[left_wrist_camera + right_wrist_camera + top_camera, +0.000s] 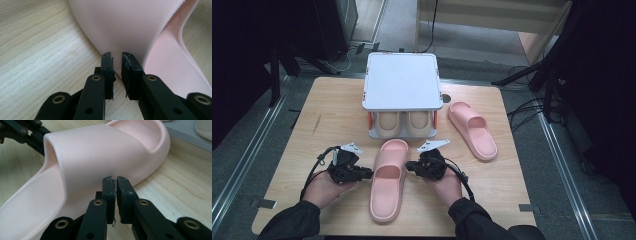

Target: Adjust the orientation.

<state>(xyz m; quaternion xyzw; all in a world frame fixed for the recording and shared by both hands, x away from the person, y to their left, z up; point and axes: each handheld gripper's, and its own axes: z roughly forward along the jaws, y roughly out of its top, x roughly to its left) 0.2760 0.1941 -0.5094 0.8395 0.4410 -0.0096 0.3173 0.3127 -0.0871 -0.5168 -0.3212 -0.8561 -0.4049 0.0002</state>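
A pink slipper [387, 186] lies lengthwise on the wooden table [327, 125], toe toward the rack. My left gripper [369, 172] comes at its left side and my right gripper [408, 166] at its right side, both at the base of the strap. In the left gripper view, the left gripper [117, 56] touches the slipper's [125, 25] lower edge; its jaws stand a narrow gap apart and pinch nothing. In the right gripper view, the right gripper [114, 179] rests against the slipper's [95, 157] strap with jaws almost together and nothing between them. The left gripper [22, 132] shows beyond the slipper.
A second pink slipper [472, 131] lies to the right, angled. Behind stands a small rack with a white top [401, 80], and a beige pair [394, 125] sits on its lower shelf. The table's front edge is close to the person's sleeves.
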